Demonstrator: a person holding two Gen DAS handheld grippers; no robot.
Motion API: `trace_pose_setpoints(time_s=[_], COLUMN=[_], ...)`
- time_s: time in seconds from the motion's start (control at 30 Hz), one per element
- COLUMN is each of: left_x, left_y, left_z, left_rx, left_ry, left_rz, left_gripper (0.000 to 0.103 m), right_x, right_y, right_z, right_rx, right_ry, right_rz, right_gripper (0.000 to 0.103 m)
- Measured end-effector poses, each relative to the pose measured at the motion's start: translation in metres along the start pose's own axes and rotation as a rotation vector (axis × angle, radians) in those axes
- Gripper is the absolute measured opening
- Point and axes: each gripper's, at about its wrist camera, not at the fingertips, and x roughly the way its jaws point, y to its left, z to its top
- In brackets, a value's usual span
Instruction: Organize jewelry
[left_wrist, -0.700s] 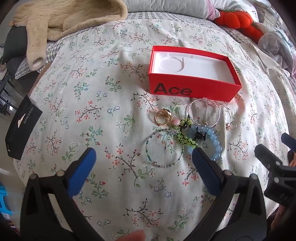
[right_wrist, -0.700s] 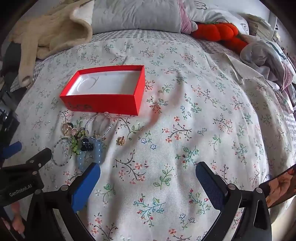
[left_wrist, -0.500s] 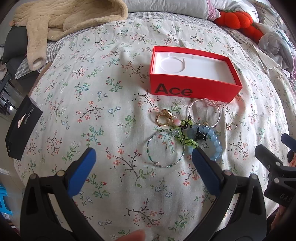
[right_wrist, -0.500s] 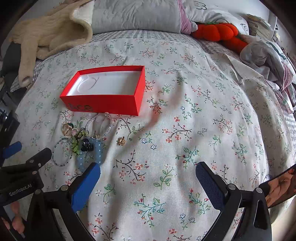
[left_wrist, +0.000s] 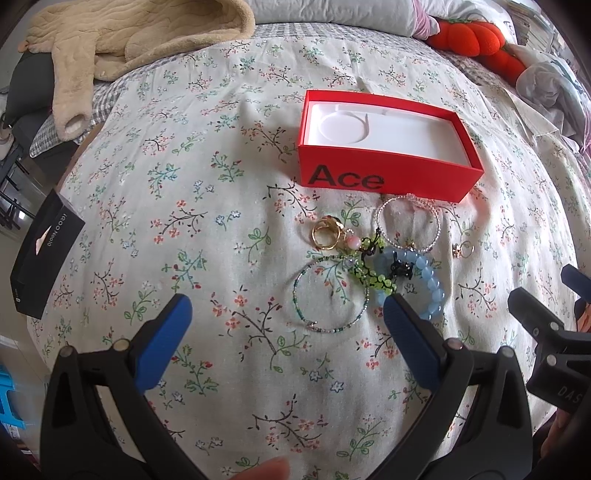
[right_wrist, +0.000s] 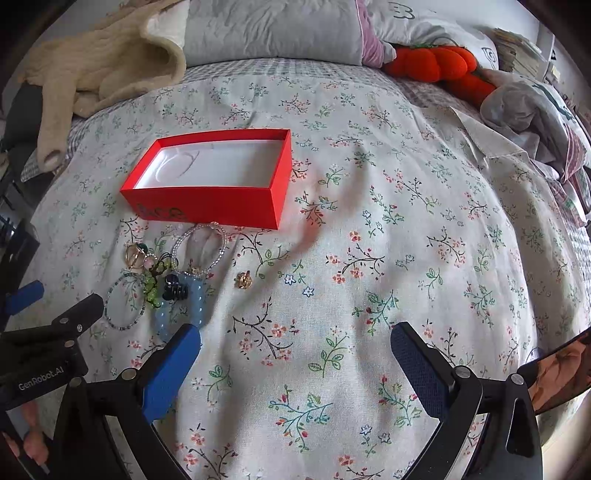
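An open red box (left_wrist: 384, 173) (right_wrist: 207, 197) with a white inside sits on the flowered bedspread. In front of it lies a cluster of jewelry: a gold ring (left_wrist: 325, 233), a clear bead bracelet (left_wrist: 408, 224) (right_wrist: 199, 245), a thin green bead bangle (left_wrist: 330, 293) (right_wrist: 123, 301), a green bead strand (left_wrist: 373, 275), a black clip (left_wrist: 400, 267) (right_wrist: 174, 290), a blue bead bracelet (left_wrist: 428, 282) (right_wrist: 195, 299) and a small gold charm (left_wrist: 461, 250) (right_wrist: 243, 280). My left gripper (left_wrist: 284, 314) hovers open just short of the bangle. My right gripper (right_wrist: 295, 343) is open over bare cloth, right of the cluster.
A beige fleece garment (left_wrist: 122, 40) lies at the back left, an orange plush (right_wrist: 439, 64) and crumpled clothes (right_wrist: 535, 110) at the back right. A black box (left_wrist: 44, 254) sits at the bed's left edge. Pillows (right_wrist: 273, 29) line the far side.
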Motion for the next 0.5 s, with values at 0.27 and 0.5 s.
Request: trace_pose_setpoints(time_s=[0.27,0.5], left_x=[0.0011,0.0012], left_y=[-0.0009,-0.0010], left_z=[-0.0012,-0.0014], left_rx=[0.005,0.006], left_ry=[0.002,0.003], left_rz=[0.000,0.000], left_gripper=[0.103,0.103], right_x=[0.0008,0.0010], right_y=[0.0000,-0.0004], right_z=[-0.0005,-0.0007], right_rx=[0.002,0.000], right_ry=[-0.001,0.001], right_rz=[0.001,0.000], right_gripper=[0.103,0.103])
